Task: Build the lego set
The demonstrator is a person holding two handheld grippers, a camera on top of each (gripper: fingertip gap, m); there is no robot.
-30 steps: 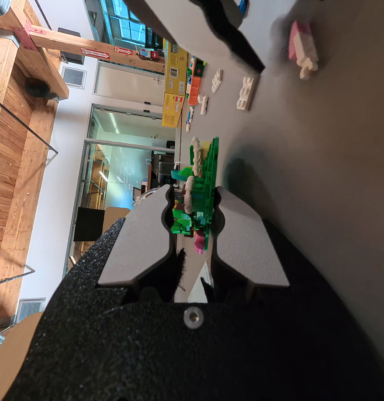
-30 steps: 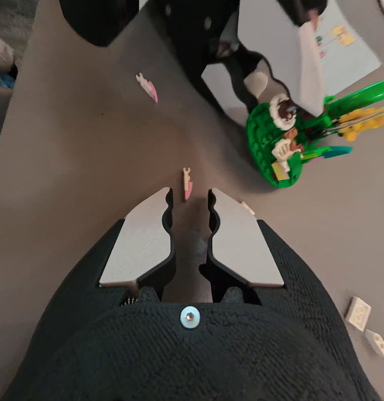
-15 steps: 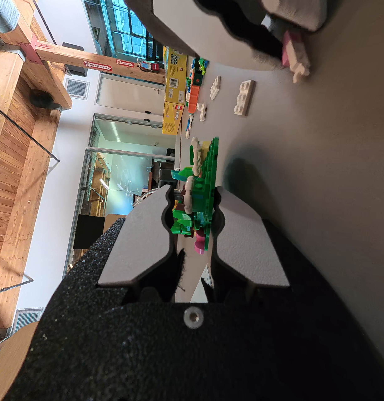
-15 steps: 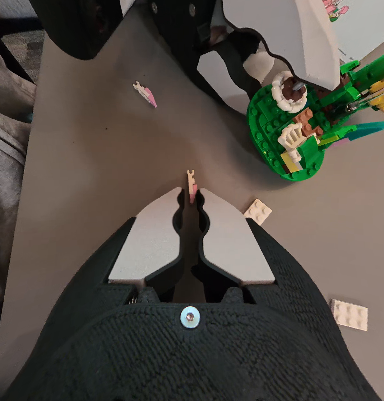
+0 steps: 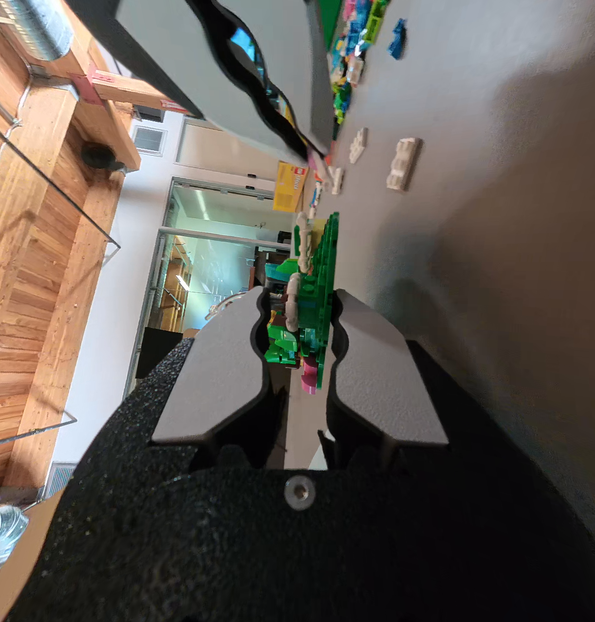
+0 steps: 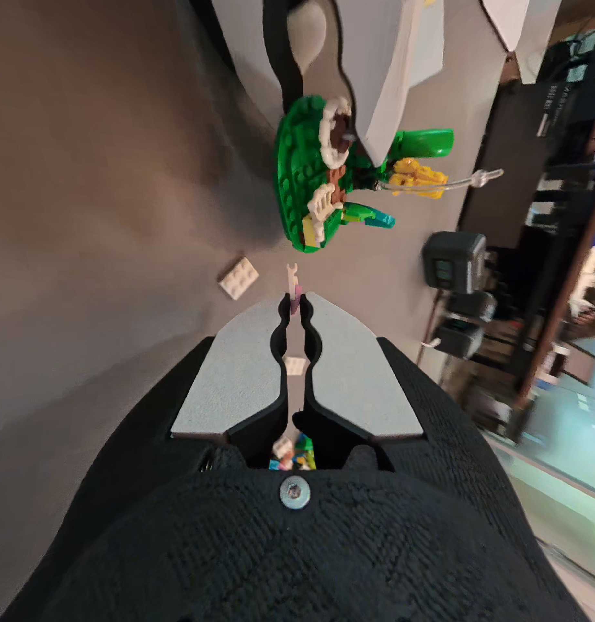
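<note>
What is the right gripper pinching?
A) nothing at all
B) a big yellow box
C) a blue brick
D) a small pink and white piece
D: the right gripper has its jaws closed on a thin pink and white piece, whose white clip end sticks out beyond the tips toward the green model.

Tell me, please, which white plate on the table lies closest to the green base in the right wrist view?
The white plate left of the held pink-and-white piece, fully visible below the green base. The other plate shows only between the right hand-held gripper's fingers, farther away.
</note>
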